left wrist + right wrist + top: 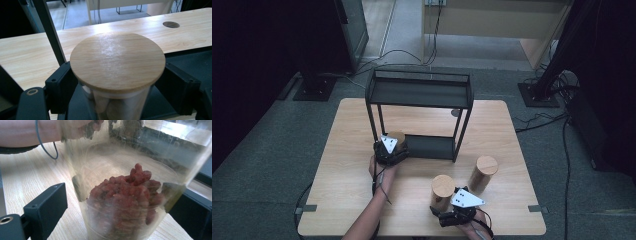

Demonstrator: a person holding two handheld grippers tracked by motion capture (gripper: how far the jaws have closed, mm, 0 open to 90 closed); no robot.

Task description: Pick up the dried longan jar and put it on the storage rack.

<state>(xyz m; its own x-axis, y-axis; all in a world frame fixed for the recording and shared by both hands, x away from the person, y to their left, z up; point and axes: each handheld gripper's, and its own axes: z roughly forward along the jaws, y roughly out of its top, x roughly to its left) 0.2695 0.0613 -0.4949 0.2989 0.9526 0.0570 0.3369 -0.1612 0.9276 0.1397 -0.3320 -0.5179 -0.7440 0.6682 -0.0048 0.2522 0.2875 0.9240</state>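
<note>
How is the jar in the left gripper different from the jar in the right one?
The left jar sits at the black rack's lower shelf; the right jar stands on the open table. The left jar holds pale pieces, the right jar red ones. The left gripper clamps its jar; the right gripper's left jaw stands clear. Both are clear with round wooden lids.

Overhead forward-down view; two close tongs-mounted views.

Dim, dark-edged high view; glare whitens the wooden lid (117,60); the close jar (127,185) looks blurred.
</note>
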